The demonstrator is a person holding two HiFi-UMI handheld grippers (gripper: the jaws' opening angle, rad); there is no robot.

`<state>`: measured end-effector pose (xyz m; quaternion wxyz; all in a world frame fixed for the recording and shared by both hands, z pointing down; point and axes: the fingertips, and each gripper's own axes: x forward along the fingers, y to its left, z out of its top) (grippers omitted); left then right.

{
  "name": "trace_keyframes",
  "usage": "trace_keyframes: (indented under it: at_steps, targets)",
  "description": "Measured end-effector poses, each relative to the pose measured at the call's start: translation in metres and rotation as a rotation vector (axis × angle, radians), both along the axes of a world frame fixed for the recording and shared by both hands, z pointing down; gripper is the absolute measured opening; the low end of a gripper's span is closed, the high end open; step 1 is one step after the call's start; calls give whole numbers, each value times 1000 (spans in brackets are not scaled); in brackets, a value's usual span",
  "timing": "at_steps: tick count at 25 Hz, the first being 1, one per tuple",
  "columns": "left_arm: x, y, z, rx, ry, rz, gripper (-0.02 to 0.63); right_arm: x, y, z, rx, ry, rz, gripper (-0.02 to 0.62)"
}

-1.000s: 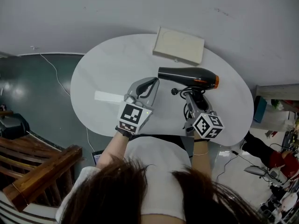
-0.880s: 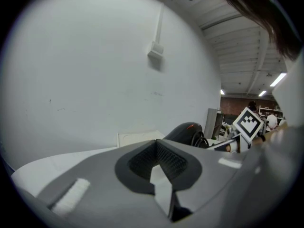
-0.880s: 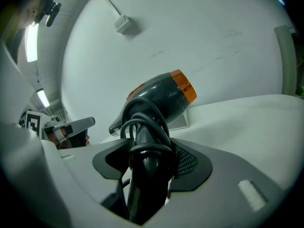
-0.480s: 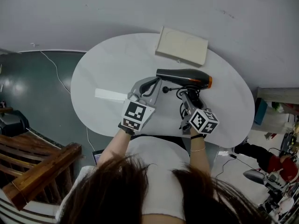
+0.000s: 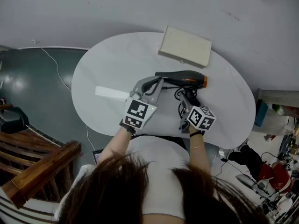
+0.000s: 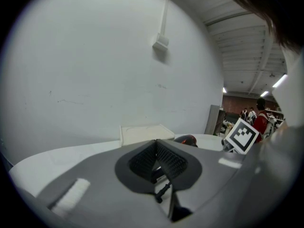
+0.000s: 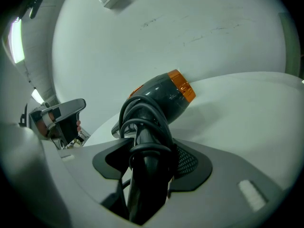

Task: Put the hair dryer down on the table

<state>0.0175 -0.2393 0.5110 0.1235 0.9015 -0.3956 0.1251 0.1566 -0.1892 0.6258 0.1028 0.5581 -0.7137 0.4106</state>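
The black hair dryer [image 5: 182, 79] with an orange ring lies crosswise low over the white oval table [image 5: 107, 64], its nozzle pointing left. I cannot tell whether it touches the top. My right gripper [image 5: 185, 99] is shut on its handle, and the cord [image 7: 142, 115] is looped around that handle. In the right gripper view the dryer [image 7: 161, 96] fills the space between the jaws [image 7: 149, 151]. My left gripper [image 5: 155, 81] hovers just left of the nozzle, jaws together and holding nothing. The left gripper view shows its pads [image 6: 156, 148] meeting, with the dryer [image 6: 186, 139] behind them.
A flat cream box [image 5: 185, 46] sits at the table's far edge, behind the dryer. A white strip [image 5: 111, 93] lies on the table's left part. A grey wall stands beyond the table, with a wooden bench [image 5: 37, 171] and cables on the floor to the left.
My right gripper has sunk toward the table with the hair dryer, which now sits lower and a little further left. The left gripper has barely shifted.
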Motion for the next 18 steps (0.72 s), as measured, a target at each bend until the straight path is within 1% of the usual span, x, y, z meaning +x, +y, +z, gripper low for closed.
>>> trace_keyframes:
  at_steps: [3,13,18]
  targets:
    - [-2,-1,3,-7,-3,-2,58,0,2,6,-18,9,-4,230]
    - [-3,0,10,-25,-10,-2,58,1,1,14,-50,-21,8,230]
    - [-4,3,12,-28,-19,-2,58,2,4,21,-85,-27,-4,230]
